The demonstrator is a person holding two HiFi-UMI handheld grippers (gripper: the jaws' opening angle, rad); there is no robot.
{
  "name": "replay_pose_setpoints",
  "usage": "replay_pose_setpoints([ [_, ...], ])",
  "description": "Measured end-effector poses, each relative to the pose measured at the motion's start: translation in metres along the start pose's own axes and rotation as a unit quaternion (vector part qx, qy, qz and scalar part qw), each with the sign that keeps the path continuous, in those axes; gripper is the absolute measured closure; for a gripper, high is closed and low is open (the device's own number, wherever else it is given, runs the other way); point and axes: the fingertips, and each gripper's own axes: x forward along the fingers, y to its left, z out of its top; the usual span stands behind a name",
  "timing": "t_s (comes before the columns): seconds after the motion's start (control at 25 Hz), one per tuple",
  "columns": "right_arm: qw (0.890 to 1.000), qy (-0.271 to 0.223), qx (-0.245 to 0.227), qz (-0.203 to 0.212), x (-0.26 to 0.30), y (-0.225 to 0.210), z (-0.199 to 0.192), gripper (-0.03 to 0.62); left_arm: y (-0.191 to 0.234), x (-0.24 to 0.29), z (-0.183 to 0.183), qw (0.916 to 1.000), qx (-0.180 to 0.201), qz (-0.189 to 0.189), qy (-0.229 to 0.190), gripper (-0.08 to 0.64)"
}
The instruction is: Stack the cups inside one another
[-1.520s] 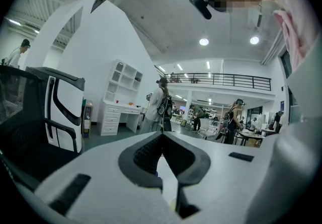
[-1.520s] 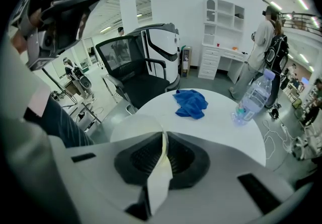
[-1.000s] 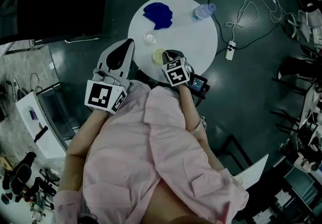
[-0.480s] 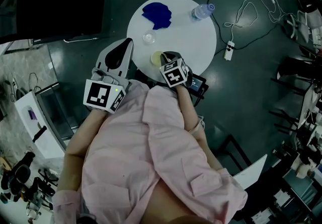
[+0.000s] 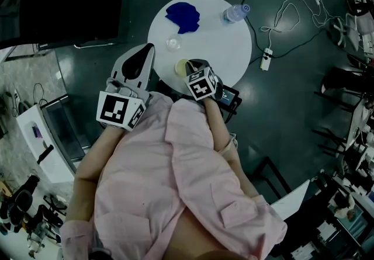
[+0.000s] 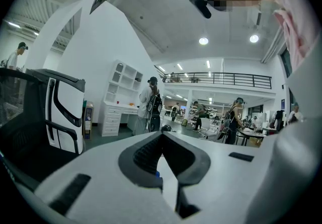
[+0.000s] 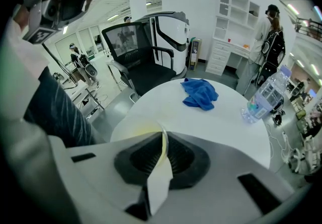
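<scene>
Right gripper pinches the yellow cup's thin wall at the table's near edge, a piece judged light, flimsy and crushable, best held gently at the rim; clear cup stands just beyond, left gripper closed on nothing, left of the table.

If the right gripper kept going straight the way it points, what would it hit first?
Probably the white table, just beyond the yellowish cup that the right gripper holds.
</scene>
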Motion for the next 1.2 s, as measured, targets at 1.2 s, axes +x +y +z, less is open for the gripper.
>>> replay_pose_setpoints([
  [1.2,0.999,-0.033,-0.021,0.008,0.002,0.009,0.015,0.527,0.0,-0.001,0.001,1.0,0.003,0.002,-0.003,0.551],
])
